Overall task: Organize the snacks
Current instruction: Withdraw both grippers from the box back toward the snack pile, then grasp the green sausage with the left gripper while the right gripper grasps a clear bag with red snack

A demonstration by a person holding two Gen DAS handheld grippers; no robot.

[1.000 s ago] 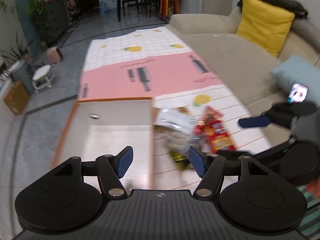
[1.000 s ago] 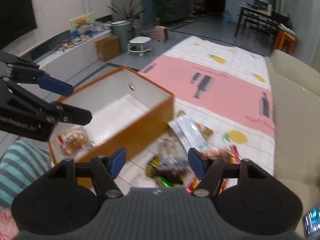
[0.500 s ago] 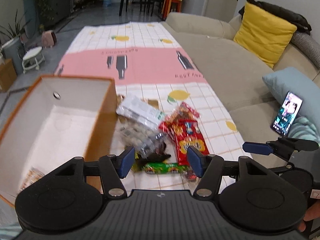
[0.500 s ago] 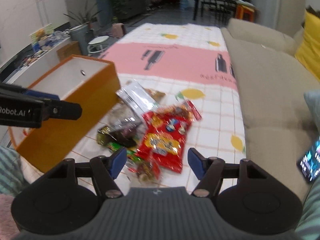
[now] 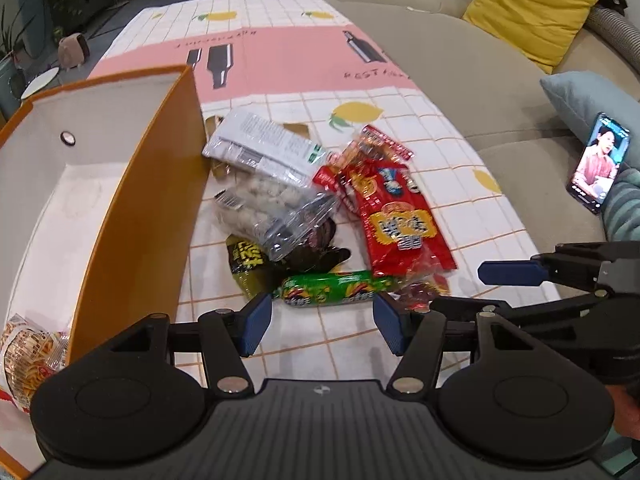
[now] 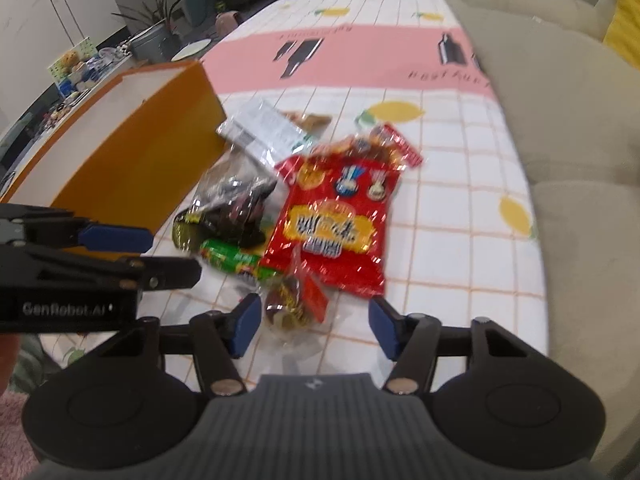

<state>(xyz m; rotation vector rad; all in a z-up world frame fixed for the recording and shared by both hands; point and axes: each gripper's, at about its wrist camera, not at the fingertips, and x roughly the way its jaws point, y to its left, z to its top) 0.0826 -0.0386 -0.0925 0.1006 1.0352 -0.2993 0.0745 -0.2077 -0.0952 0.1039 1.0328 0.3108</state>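
A pile of snack packets lies on the tablecloth beside an orange box (image 5: 132,216) with a white inside. The pile holds a big red packet (image 5: 396,216), a green tube snack (image 5: 332,290), a clear bag of pale balls (image 5: 268,204), a white packet (image 5: 260,146) and a small clear bag of dark sweets (image 6: 294,306). One snack bag (image 5: 28,356) lies inside the box. My left gripper (image 5: 322,326) is open and empty just short of the green tube. My right gripper (image 6: 314,326) is open and empty, with the small clear bag between its fingers.
A beige sofa (image 5: 460,52) runs along the right with a yellow cushion (image 5: 528,8), a pale blue cushion (image 5: 592,100) and a lit phone (image 5: 598,168). The pink and white checked cloth (image 5: 280,48) stretches ahead. Plants and a stool stand far left.
Both grippers have swung from the box toward the snack pile and moved closer and lower to it. Both stay open and empty.
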